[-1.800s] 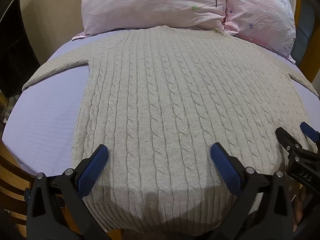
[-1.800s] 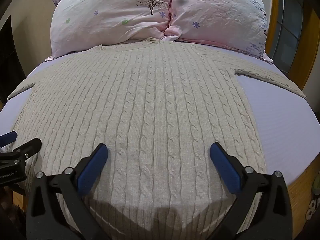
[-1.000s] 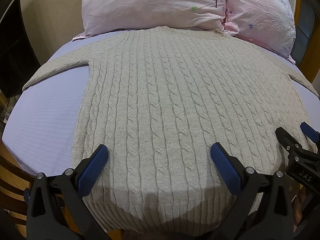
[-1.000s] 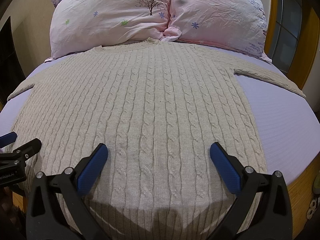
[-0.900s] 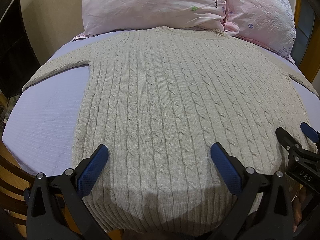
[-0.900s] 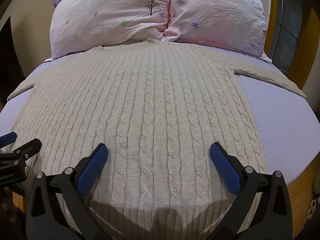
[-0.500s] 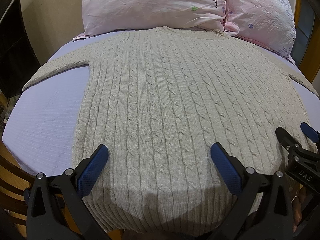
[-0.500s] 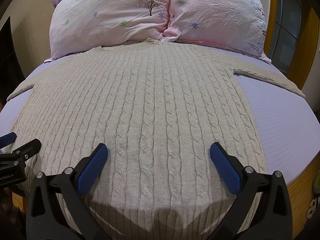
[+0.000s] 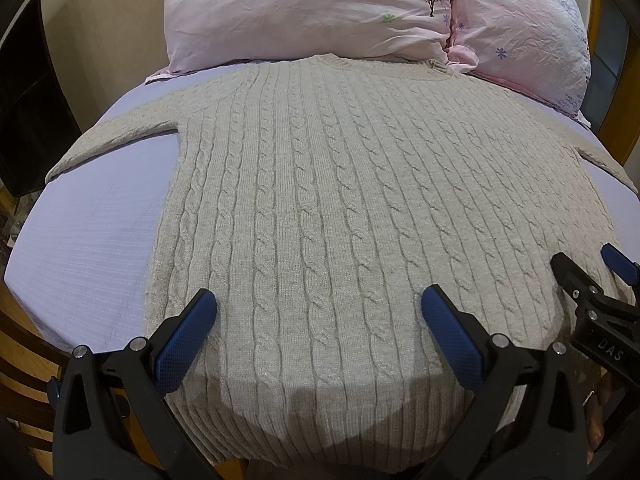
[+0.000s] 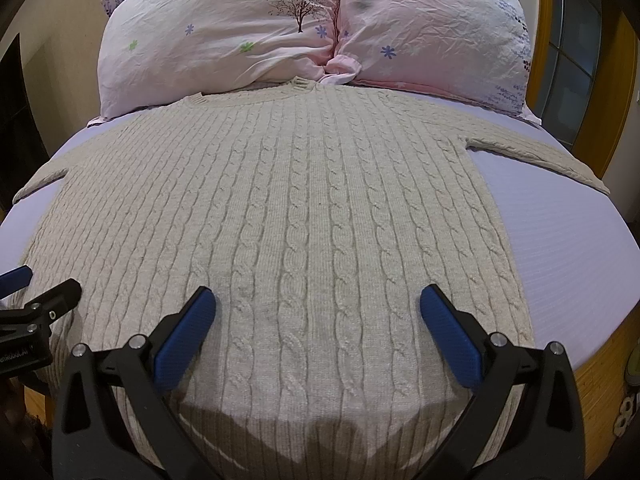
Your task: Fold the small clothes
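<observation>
Left wrist view: left gripper (image 9: pixel 318 314) has its 2 blue textured pads spread wide, holding nothing, over the hem end of a beige cable-knit sweater (image 9: pixel 340 184). The sweater lies flat on a lavender bedsheet (image 9: pixel 88 232), collar beyond the fingertips at 2 crinkled pink pillows (image 9: pixel 312 8). Right wrist view: right gripper (image 10: pixel 318 314) also has pads wide apart, empty, above the ribbed hem (image 10: pixel 320 420); 1 sleeve (image 10: pixel 536 158) extends outward past the right finger.
</observation>
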